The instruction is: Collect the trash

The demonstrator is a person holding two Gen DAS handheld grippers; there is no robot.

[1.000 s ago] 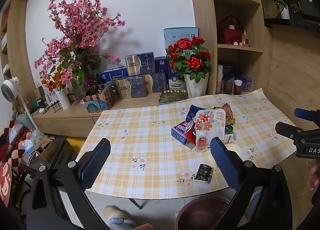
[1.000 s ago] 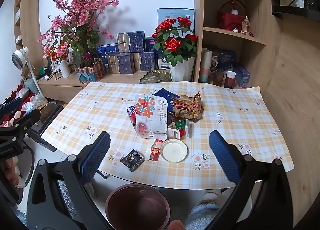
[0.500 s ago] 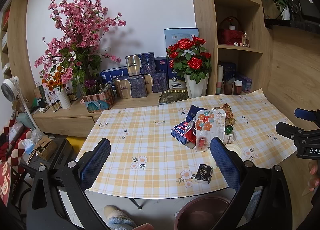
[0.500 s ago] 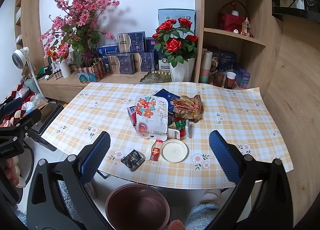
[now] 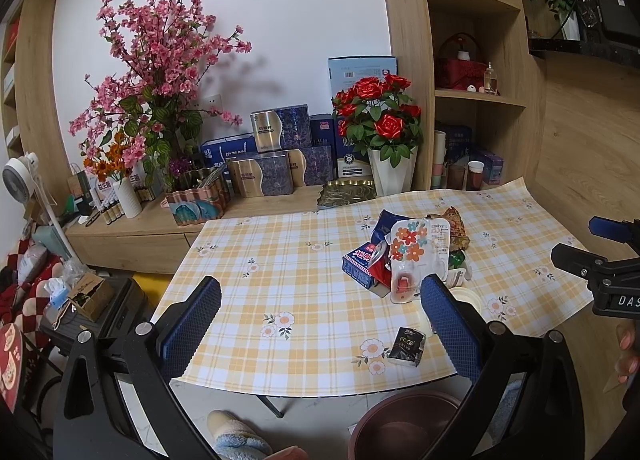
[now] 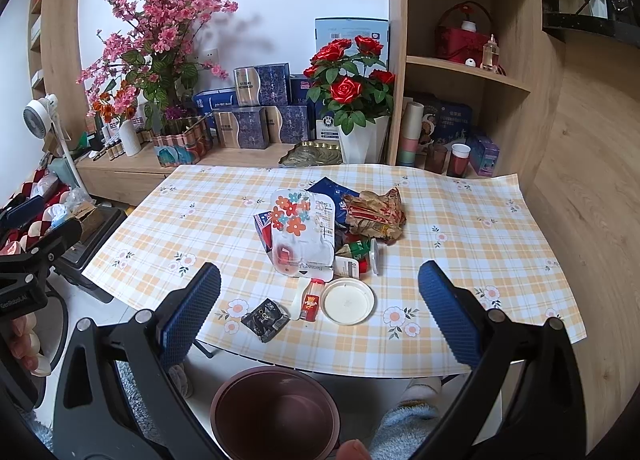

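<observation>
While above table edge (image 6: 360, 356), both claws wide open, empty.

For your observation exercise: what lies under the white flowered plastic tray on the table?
Under the white flowered plastic tray a blue-and-red carton and a dark blue packet poke out. Whatever lies beneath its middle is covered.

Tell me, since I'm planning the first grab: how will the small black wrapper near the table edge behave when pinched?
The black wrapper looks crumpled and thin, so it is probably light and floppy, folding between the fingers. Its glossy film may be slippery. Lying near the tablecloth edge above the bin, a push might slide it off.
</observation>
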